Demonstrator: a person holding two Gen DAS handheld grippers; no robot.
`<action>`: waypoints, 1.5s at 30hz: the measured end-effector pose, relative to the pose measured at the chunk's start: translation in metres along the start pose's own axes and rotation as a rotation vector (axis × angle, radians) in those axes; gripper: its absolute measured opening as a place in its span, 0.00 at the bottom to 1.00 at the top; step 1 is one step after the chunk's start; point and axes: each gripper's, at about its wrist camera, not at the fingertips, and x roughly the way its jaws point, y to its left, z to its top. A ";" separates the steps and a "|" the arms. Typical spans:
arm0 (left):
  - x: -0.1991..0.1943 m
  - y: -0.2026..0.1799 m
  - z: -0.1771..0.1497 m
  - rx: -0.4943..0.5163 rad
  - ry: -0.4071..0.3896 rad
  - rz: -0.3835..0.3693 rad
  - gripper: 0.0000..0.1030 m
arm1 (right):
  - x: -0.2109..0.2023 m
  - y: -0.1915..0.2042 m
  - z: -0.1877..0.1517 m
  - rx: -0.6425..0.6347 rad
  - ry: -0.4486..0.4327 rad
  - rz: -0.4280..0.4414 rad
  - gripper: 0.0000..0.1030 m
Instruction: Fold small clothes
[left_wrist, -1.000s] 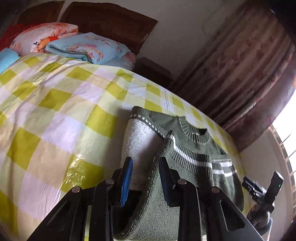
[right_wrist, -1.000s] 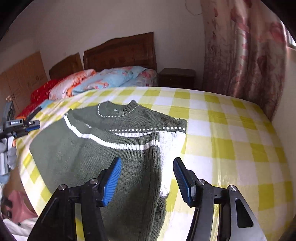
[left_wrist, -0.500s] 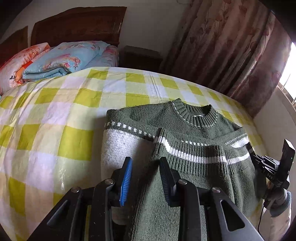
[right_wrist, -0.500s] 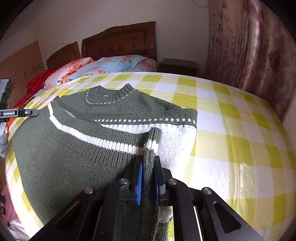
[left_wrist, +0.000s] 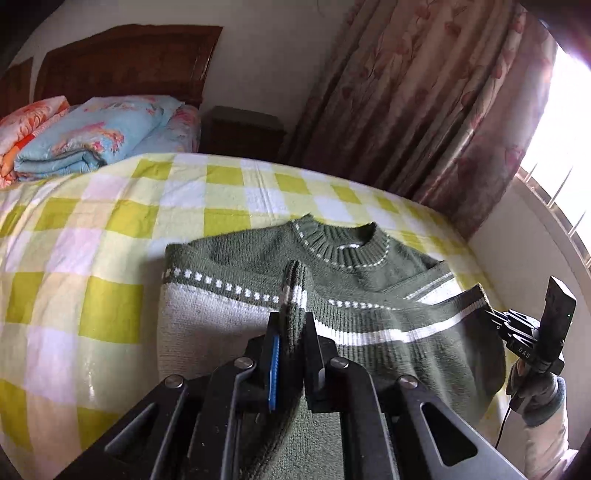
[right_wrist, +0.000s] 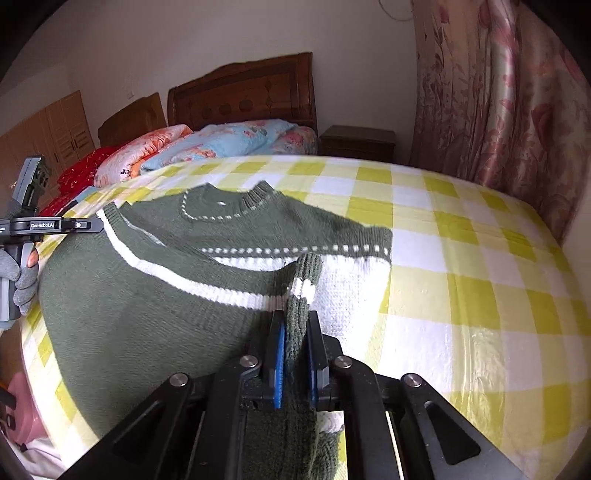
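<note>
Right claw (right_wrist: 294, 354) clamped on a bunched fold of the green sweater (right_wrist: 155, 295), spread over the yellow-checked bed (right_wrist: 461, 295). Left claw (right_wrist: 94, 224) at the sweater's far hem edge, gripped by a gloved hand (right_wrist: 22, 284). Beyond, folded quilts (right_wrist: 221, 144) against a wooden headboard (right_wrist: 243, 96).

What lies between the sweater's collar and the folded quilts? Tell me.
Only bare checked bedspread: in the left wrist view, nothing sits between the collar of the sweater and the quilts. The right wrist view agrees.

left claw (left_wrist: 291, 354) closing on sweater (left_wrist: 369, 280) hem, right claw (right_wrist: 294, 354) now clamped on it too
</note>
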 end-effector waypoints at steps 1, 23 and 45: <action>-0.012 -0.001 0.006 0.001 -0.025 -0.018 0.09 | -0.011 0.005 0.004 -0.022 -0.023 -0.003 1.00; 0.121 0.056 0.061 -0.207 0.013 0.226 0.16 | 0.103 -0.053 0.074 0.042 0.093 -0.075 1.00; 0.158 -0.014 0.058 -0.134 0.082 0.012 0.28 | 0.137 0.027 0.093 0.048 0.194 -0.098 1.00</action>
